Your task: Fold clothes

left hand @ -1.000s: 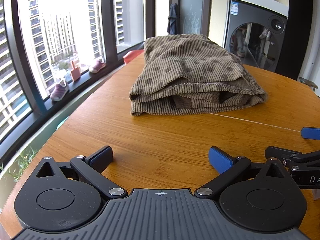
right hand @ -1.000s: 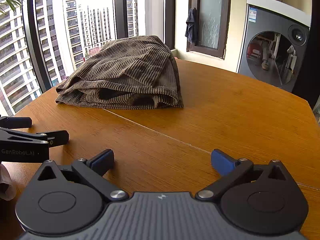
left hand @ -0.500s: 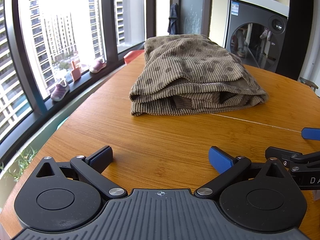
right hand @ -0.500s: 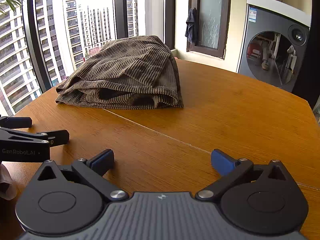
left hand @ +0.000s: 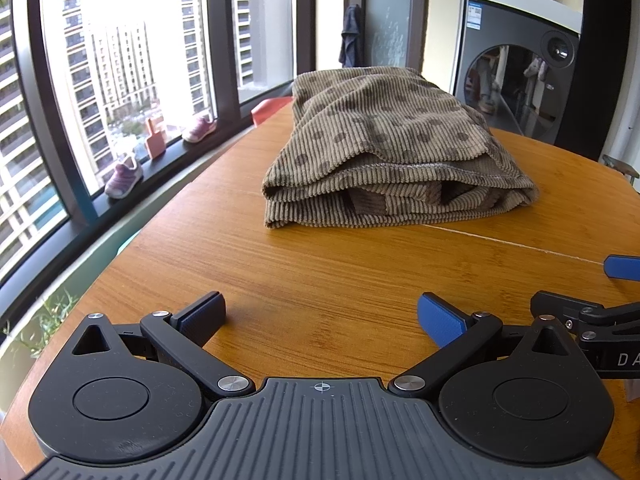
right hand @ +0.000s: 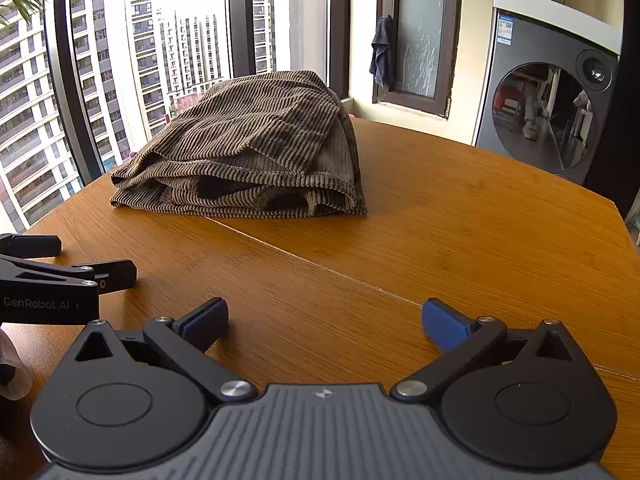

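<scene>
A brown corduroy garment (left hand: 384, 152) with darker dots lies folded in a thick stack on the wooden table (left hand: 328, 272), its layered edges facing me. In the right wrist view the same garment (right hand: 256, 148) sits at the far left of the table (right hand: 460, 216). My left gripper (left hand: 320, 316) rests low over the near table edge, open, nothing between its fingers, well short of the garment. My right gripper (right hand: 325, 318) is open and empty too, beside the left one. Each gripper shows at the edge of the other's view.
Tall windows (left hand: 120, 80) curve along the left, with small shoes (left hand: 124, 176) on the sill. A front-loading washing machine (right hand: 552, 112) stands behind the table at the right. A dark cloth (right hand: 382, 52) hangs by a window frame. A seam (right hand: 320, 268) runs across the tabletop.
</scene>
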Demonstrator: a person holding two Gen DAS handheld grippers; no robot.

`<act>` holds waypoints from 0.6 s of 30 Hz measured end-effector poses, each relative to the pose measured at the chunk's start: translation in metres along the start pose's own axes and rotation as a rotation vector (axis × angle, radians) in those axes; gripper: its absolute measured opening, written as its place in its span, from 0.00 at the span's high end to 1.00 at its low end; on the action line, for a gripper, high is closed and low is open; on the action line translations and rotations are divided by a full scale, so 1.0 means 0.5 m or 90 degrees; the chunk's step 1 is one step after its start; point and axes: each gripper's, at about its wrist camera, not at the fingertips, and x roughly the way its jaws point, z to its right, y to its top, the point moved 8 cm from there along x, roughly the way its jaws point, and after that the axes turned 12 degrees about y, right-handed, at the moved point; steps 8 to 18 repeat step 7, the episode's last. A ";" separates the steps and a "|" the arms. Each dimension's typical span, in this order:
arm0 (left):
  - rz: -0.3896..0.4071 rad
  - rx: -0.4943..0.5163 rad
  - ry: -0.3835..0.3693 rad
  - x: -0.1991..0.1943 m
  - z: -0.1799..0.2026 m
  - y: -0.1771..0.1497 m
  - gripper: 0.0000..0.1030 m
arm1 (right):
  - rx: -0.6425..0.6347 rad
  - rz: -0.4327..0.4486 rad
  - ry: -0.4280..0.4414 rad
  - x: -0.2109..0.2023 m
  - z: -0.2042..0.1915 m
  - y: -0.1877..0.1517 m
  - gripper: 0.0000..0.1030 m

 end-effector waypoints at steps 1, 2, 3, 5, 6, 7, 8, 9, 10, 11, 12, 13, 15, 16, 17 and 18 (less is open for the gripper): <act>0.000 0.001 -0.001 -0.001 0.000 0.000 0.00 | 0.000 0.000 -0.001 0.000 0.000 0.000 0.00; 0.000 0.002 -0.001 -0.002 0.000 -0.001 0.00 | 0.001 0.000 -0.001 0.000 0.000 0.000 0.00; 0.000 0.004 -0.001 -0.002 0.001 -0.001 0.00 | 0.001 0.000 -0.002 0.000 0.001 0.000 0.00; -0.001 0.005 -0.002 -0.001 0.001 -0.001 0.00 | 0.001 0.000 -0.003 0.000 0.002 0.000 0.00; -0.001 0.005 -0.003 -0.001 0.001 -0.001 0.00 | 0.001 0.000 -0.003 0.000 0.002 0.000 0.00; -0.001 0.005 -0.004 0.000 0.000 -0.001 0.00 | 0.001 0.000 -0.003 0.001 0.001 -0.001 0.00; -0.001 0.005 -0.004 0.000 0.000 -0.001 0.00 | 0.001 0.000 -0.003 0.001 0.001 -0.001 0.00; -0.001 0.005 -0.004 0.000 0.000 -0.001 0.00 | 0.001 0.000 -0.003 0.001 0.001 -0.001 0.00; -0.001 0.005 -0.004 0.000 0.000 -0.001 0.00 | 0.001 0.000 -0.003 0.001 0.001 -0.001 0.00; -0.001 0.005 -0.004 0.000 0.000 -0.001 0.00 | 0.001 0.000 -0.003 0.001 0.001 -0.001 0.00; -0.001 0.005 -0.004 0.000 0.000 -0.001 0.00 | 0.001 0.000 -0.003 0.001 0.001 -0.001 0.00; -0.001 0.005 -0.004 0.000 0.000 -0.001 0.00 | 0.001 0.000 -0.003 0.001 0.001 -0.001 0.00; -0.001 0.005 -0.004 0.000 0.000 -0.001 0.00 | 0.001 0.000 -0.003 0.001 0.001 -0.001 0.00; -0.001 0.005 -0.004 0.000 0.000 -0.001 0.00 | 0.001 0.000 -0.003 0.001 0.001 -0.001 0.00; -0.001 0.005 -0.004 0.000 0.000 -0.001 0.00 | 0.001 0.000 -0.003 0.001 0.001 -0.001 0.00; -0.001 0.005 -0.004 0.000 0.000 -0.001 0.00 | 0.001 0.000 -0.003 0.001 0.001 -0.001 0.00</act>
